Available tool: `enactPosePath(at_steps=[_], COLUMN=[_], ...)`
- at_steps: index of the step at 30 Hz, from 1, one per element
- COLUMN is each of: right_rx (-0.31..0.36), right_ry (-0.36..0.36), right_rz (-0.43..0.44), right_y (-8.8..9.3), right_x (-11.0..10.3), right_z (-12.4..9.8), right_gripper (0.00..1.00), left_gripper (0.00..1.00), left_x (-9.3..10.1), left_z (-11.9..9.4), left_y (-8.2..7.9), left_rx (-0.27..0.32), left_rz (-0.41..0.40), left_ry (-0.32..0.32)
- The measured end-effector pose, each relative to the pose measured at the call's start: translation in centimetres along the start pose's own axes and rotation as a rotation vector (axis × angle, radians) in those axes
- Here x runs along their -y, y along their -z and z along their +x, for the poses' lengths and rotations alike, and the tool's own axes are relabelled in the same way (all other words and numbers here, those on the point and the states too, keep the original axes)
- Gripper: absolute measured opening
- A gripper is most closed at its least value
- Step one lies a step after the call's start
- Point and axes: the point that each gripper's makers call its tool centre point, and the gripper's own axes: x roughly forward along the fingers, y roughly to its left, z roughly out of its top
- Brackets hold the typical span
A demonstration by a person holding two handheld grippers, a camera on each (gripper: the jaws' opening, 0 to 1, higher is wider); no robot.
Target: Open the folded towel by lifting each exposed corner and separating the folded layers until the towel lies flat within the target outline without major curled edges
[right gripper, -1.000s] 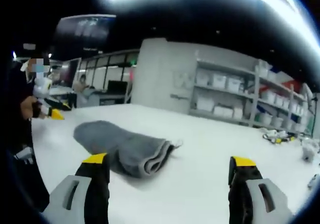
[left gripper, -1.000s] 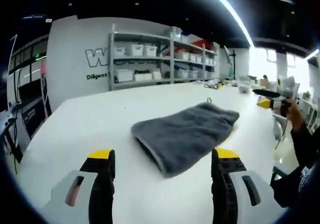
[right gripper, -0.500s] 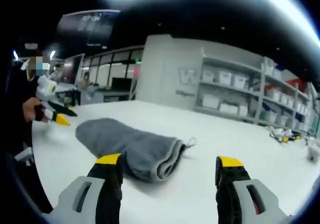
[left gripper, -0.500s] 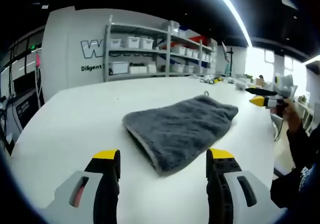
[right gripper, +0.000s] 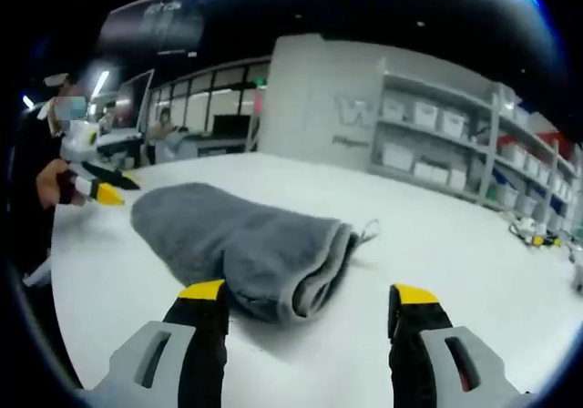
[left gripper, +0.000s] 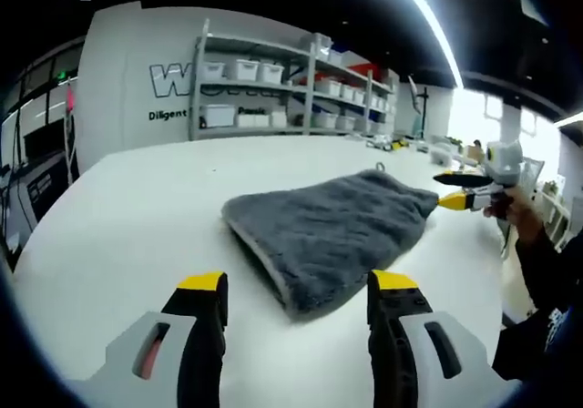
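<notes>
On the white table (left gripper: 118, 208), straight ahead of both my tools, lies the grey towel (left gripper: 332, 230), folded into a thick pad and resting flat. Seen from my left gripper (left gripper: 293, 290), its long axis runs away from me and slants to the right, with a bound short edge nearest my jaws and a small hanging loop (left gripper: 380, 167) at the far end. My left gripper hangs released and empty, jaws spread, with that near edge just beyond and between the yellow tips, not touching. Seen from my right gripper (right gripper: 308, 297), the towel (right gripper: 241, 239) lies crosswise, and the stacked folded layers (right gripper: 328, 271) face me as a rounded end close to my left jaw. That gripper is also spread wide, gripping nothing. I judge both tools near enough, but the right one looks straight into the layers, so it seems better placed to pick out a top corner there. I see no target outline on the table. Shelving (left gripper: 273, 89) with bins stands well beyond.
</notes>
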Motion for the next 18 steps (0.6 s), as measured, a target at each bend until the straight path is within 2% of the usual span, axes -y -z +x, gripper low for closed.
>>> enactPosePath(at_steps=[5, 7, 14, 16, 18], right_rx=[0.006, 0.009, -0.006, -0.015, -0.04], right_ry=[0.03, 0.029, -0.029, -0.032, 0.022], right_rz=[0.031, 0.046, 0.058, 0.059, 0.023], right_y=[0.2, 0.2, 0.8, 1.1, 1.5], right_x=[1.1, 1.2, -0.1, -0.2, 0.8], right_z=[0.0, 0.1, 0.9, 1.0, 1.1], right_gripper=[0.63, 0.57, 0.4, 0.38, 0.41], left_gripper=[0.54, 0.51, 0.45, 0.41, 0.38], left_x=[-0.2, -0.3, -0.4, -0.5, -0.5], left_z=[0.3, 0.5, 1.0, 1.0, 1.1], left_y=[0.4, 0.5, 0.8, 1.0, 1.1], left_rx=[-0.016, -0.02, -0.032, -0.037, -0.042], left_rz=[-0.001, -0.003, -0.03, -0.033, -0.036], left_ry=[-0.003, -0.004, -0.001, 0.001, 0.004])
